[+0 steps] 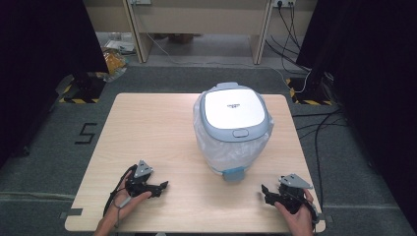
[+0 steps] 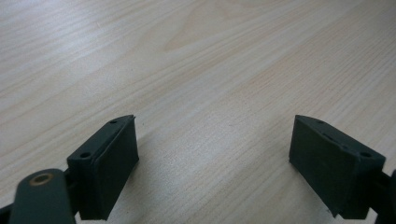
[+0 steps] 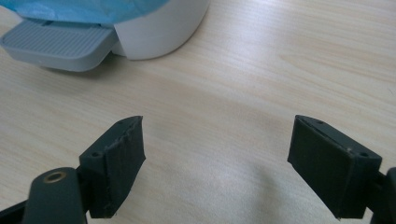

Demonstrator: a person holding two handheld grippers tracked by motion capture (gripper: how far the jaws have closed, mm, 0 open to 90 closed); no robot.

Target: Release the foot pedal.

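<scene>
Light wood-grain table (image 1: 162,128), grey carpet around it. Pedal bin (image 1: 233,129) sits ahead of both claws, well apart: rounded white body, grey-blue lid rim, flat white lid, clear liner bunched over the sides. Ribbed grey pedal (image 3: 58,43) ahead-left of right gripper (image 3: 215,158); bin top cut off there. Left gripper (image 2: 212,161) over bare wood. Both jaws wide apart, holding nothing.

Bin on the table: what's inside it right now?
The bin has its lid shut, so the contents are hidden. A translucent bag liner shows draped over the outside of its body, and the foot pedal sticks out at the base.
</scene>
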